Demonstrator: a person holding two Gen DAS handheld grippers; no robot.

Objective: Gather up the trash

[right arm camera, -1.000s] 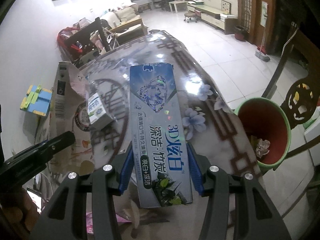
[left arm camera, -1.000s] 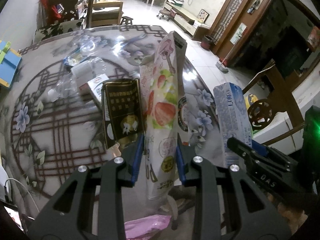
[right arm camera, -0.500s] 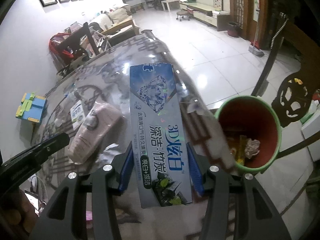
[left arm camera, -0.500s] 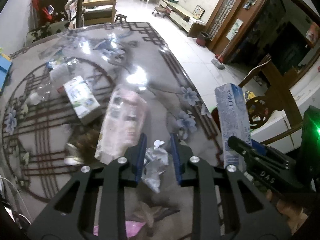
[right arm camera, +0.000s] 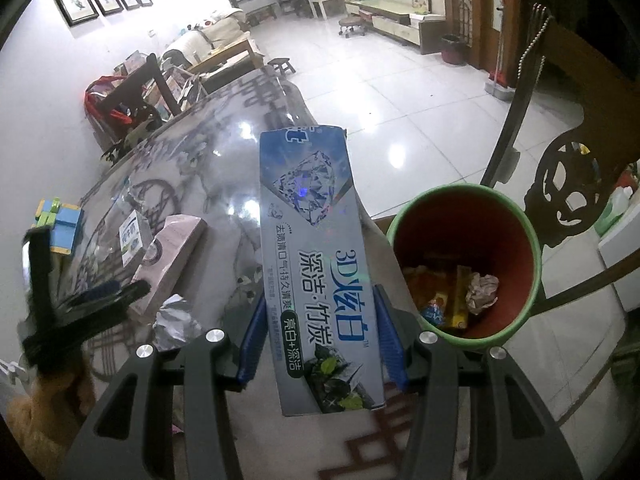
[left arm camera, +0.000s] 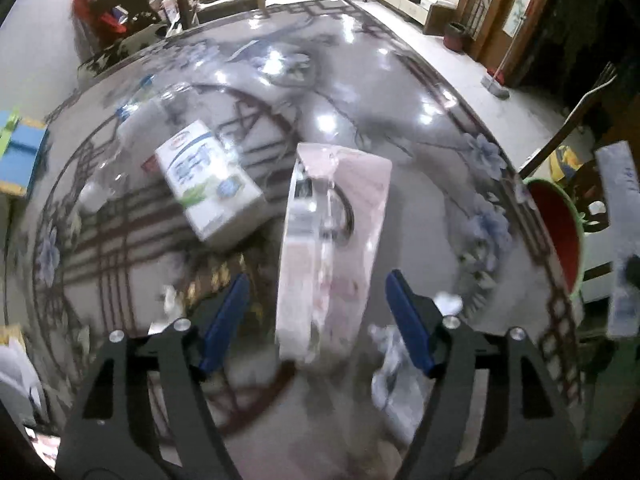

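My right gripper [right arm camera: 322,352] is shut on a blue and silver toothpaste box [right arm camera: 316,256], held above the table edge just left of the green bin with a red inside [right arm camera: 464,268]. The bin holds wrappers and crumpled paper. My left gripper [left arm camera: 318,316] is open, its jaws wide on either side of a pink snack bag [left arm camera: 332,240] lying on the table; it also shows in the right wrist view [right arm camera: 168,256]. A white and green carton [left arm camera: 208,184] lies left of the bag. Crumpled foil [right arm camera: 176,322] lies near the table's front.
A clear plastic bottle [left arm camera: 116,152] lies left of the carton on the glossy patterned table [left arm camera: 360,80]. A dark wooden chair [right arm camera: 568,184] stands behind the bin. A blue toy [left arm camera: 16,156] sits off the table's left side.
My left gripper let go of the pink snack bag, which fell flat on the table, and its jaws opened wide. My right gripper carried the toothpaste box toward the bin.
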